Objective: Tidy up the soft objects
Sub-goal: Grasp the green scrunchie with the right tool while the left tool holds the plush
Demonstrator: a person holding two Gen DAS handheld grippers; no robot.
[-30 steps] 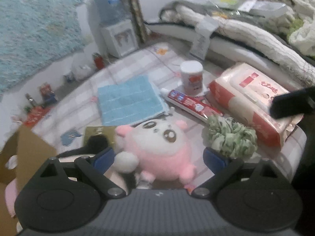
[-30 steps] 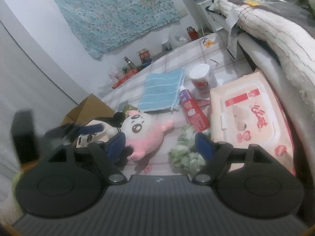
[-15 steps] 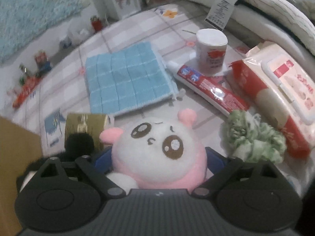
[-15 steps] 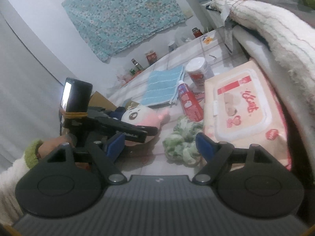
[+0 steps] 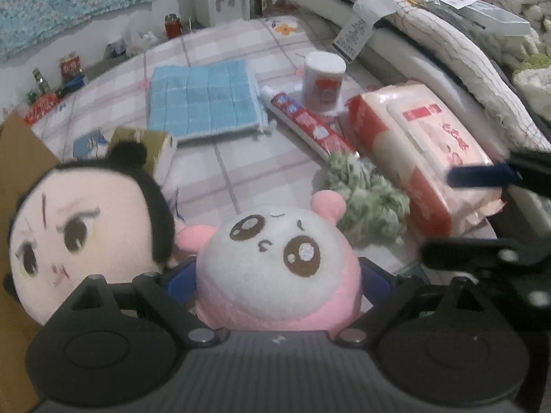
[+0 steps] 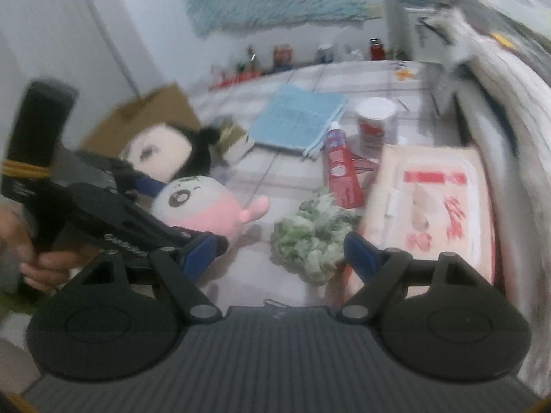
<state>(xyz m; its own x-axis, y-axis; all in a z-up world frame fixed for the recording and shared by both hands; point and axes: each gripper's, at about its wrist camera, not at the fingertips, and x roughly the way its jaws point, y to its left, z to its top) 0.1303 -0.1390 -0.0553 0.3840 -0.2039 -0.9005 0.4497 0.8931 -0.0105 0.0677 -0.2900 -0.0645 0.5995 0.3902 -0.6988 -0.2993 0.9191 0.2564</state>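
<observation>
Pink plush [image 5: 275,258] now sits between left gripper [image 5: 275,275] jaws, apparently clamped, unlike 1 s ago | right gripper [image 6: 280,251] jaws open, empty, over green scrunchie [image 6: 310,237] | next: cardboard box [image 6: 144,117]

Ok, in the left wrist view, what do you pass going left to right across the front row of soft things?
Black-haired doll head → pink and white plush, sitting between the left tongs → green scrunchie → pack of wet wipes.
</observation>
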